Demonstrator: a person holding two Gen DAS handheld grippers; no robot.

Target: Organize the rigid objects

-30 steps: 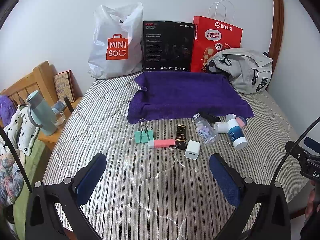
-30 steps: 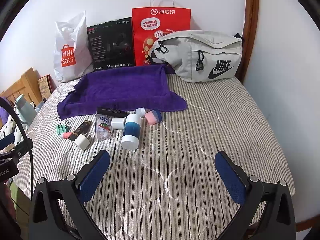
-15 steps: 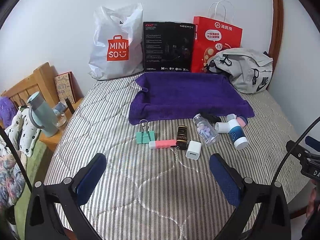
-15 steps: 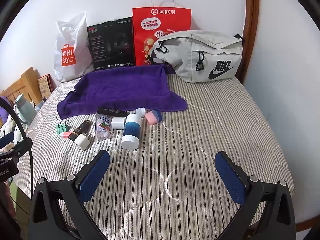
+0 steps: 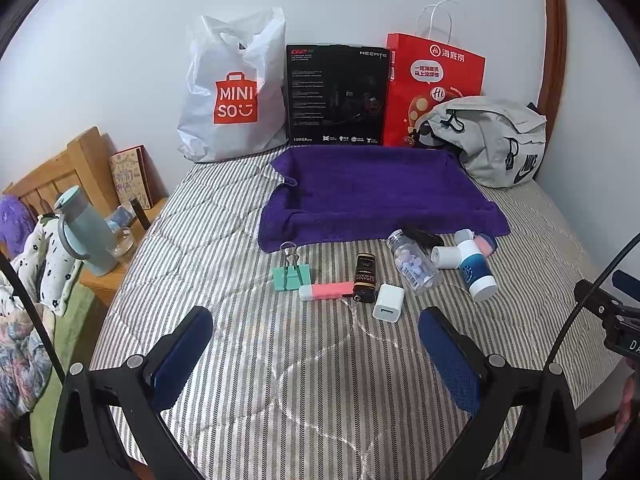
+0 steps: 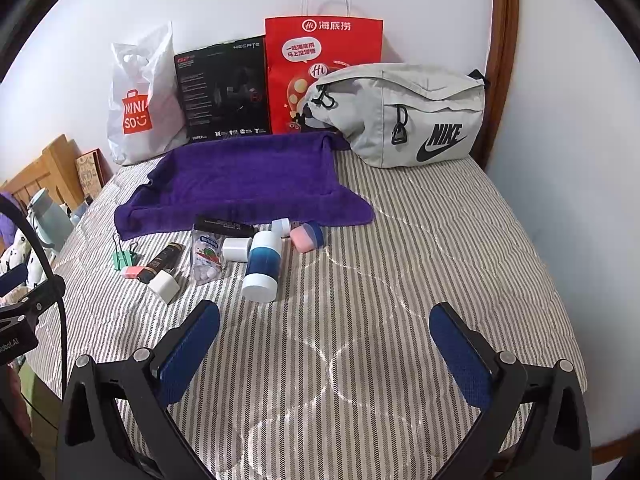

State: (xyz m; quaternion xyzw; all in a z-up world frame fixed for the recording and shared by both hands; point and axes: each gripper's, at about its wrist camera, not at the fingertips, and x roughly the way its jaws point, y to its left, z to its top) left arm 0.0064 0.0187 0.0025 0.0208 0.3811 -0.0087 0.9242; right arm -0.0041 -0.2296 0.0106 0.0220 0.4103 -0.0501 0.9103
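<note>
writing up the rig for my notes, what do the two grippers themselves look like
Both match: the left gripper and right gripper each have two black angular fingers with silver pivot screws and dark blue textured pads. A thin black cable arcs beside the left one; part of the neighbouring black unit shows white lettering.

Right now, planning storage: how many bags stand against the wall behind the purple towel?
3: white plastic Miniso bag at left, red paper bag right of centre, grey Nike pouch far right. None seems hidden.
</note>
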